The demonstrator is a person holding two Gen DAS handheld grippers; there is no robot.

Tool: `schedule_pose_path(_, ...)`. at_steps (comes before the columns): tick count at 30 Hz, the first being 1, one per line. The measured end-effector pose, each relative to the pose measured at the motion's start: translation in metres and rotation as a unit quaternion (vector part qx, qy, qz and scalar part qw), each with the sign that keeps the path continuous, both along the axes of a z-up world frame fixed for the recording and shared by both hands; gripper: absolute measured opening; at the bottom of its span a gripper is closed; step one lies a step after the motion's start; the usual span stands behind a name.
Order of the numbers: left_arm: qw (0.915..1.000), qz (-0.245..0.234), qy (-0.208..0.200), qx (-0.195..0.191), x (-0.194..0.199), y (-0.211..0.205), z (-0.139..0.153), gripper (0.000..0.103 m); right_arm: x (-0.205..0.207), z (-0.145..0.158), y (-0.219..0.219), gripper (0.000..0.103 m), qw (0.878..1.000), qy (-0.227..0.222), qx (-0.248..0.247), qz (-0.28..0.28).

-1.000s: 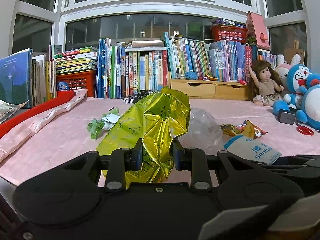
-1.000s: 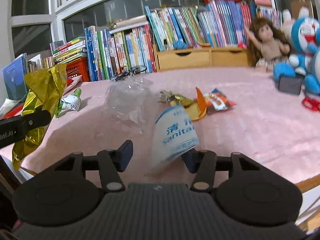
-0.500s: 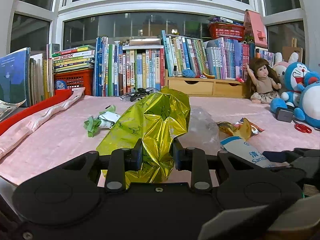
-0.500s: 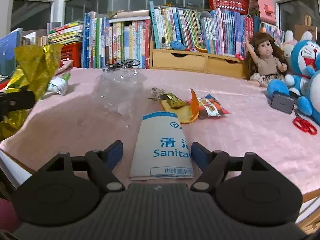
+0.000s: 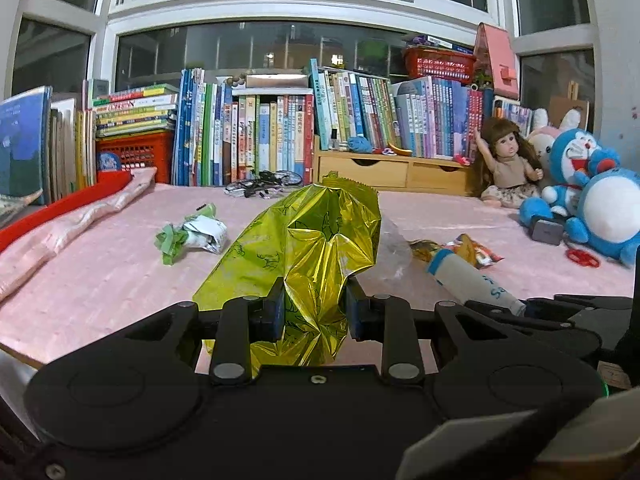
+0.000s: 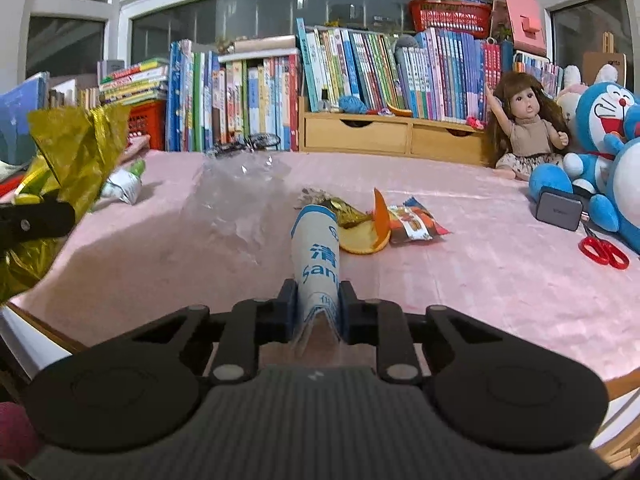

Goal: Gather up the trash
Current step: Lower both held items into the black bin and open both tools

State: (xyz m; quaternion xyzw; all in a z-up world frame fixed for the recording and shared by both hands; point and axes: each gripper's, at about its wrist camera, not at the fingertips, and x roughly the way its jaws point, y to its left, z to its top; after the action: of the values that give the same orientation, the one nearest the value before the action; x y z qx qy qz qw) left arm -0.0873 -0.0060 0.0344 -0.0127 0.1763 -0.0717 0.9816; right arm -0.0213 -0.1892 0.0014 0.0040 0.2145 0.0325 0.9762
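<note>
My left gripper [image 5: 315,307] is shut on a crinkled gold foil bag [image 5: 316,248], held upright over the near edge of the pink table [image 5: 100,280]. The same gold foil bag [image 6: 60,168] shows at the far left of the right wrist view. My right gripper [image 6: 318,307] is shut on a white and blue paper packet [image 6: 318,252], which folds between the fingers; the packet [image 5: 468,276] also appears to the right in the left wrist view. On the table lie a clear plastic bag [image 6: 240,200], a green and white wrapper [image 5: 192,234], and orange snack wrappers [image 6: 384,224].
Rows of books [image 5: 260,140] and a wooden drawer unit [image 6: 392,138] line the back. A doll [image 6: 528,128], blue plush toys [image 6: 608,152], a grey box [image 6: 558,210] and red scissors [image 6: 604,252] sit at the right. Folded pink cloth [image 5: 60,228] lies at the left.
My right gripper has shut on the white and blue packet, which lay flat between open fingers half a second ago. The left gripper keeps hold of the gold bag.
</note>
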Motion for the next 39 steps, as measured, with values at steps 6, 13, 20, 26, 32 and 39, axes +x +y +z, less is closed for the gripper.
schedule_pose_path(6, 0.9996, 0.009, 0.003, -0.028, -0.021, 0.003, -0.002, 0.027, -0.022, 0.010, -0.002, 0.025, 1.000, -0.009, 0.020, 0.018)
schedule_pose_path(13, 0.9994, -0.018, 0.030, -0.007, -0.052, 0.003, -0.008, 0.027, -0.069, 0.010, -0.007, 0.025, 0.997, 0.019, 0.041, 0.059)
schedule_pose_path(20, 0.9937, -0.052, 0.092, -0.038, -0.080, 0.020, -0.010, 0.027, -0.115, -0.003, -0.010, 0.025, 0.993, 0.075, 0.045, 0.079)
schedule_pose_path(26, 0.9875, -0.083, 0.134, -0.012, -0.098, 0.014, -0.021, 0.027, -0.128, -0.020, -0.006, 0.025, 0.988, 0.120, 0.048, 0.088)
schedule_pose_path(32, 0.9683, -0.095, 0.231, -0.002, -0.087, 0.003, -0.056, 0.027, -0.121, -0.043, -0.005, 0.026, 0.978, 0.178, 0.067, 0.083)
schedule_pose_path(39, 0.9331, -0.073, 0.350, -0.038, -0.059, 0.006, -0.117, 0.027, -0.112, -0.088, -0.001, 0.027, 0.963, 0.252, 0.074, 0.063)
